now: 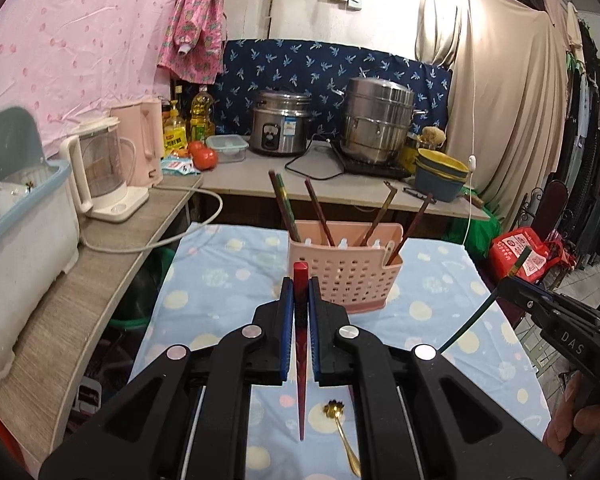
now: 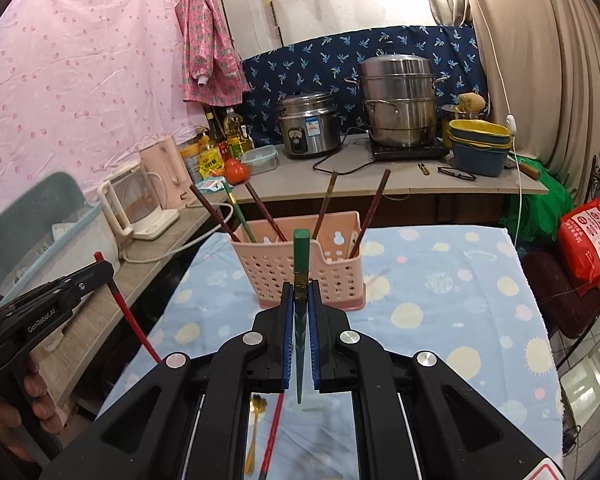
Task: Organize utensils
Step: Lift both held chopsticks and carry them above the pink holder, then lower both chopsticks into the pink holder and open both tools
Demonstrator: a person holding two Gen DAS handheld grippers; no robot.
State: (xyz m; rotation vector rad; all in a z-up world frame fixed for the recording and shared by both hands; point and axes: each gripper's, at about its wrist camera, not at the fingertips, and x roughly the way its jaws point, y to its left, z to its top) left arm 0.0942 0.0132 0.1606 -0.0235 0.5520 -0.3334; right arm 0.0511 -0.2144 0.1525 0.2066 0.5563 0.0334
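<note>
My left gripper is shut on a red chopstick, held upright above the table, short of the pink perforated utensil basket. My right gripper is shut on a green chopstick, also upright, just in front of the same basket. Several dark chopsticks stand in the basket. A gold spoon lies on the cloth below my left gripper; it also shows in the right wrist view. The right gripper appears in the left wrist view, the left gripper in the right wrist view.
The table has a blue dotted cloth. Left is a counter with a dish rack, a glass kettle and a pink kettle. Behind are a rice cooker, a steel steamer pot, stacked bowls and tomatoes.
</note>
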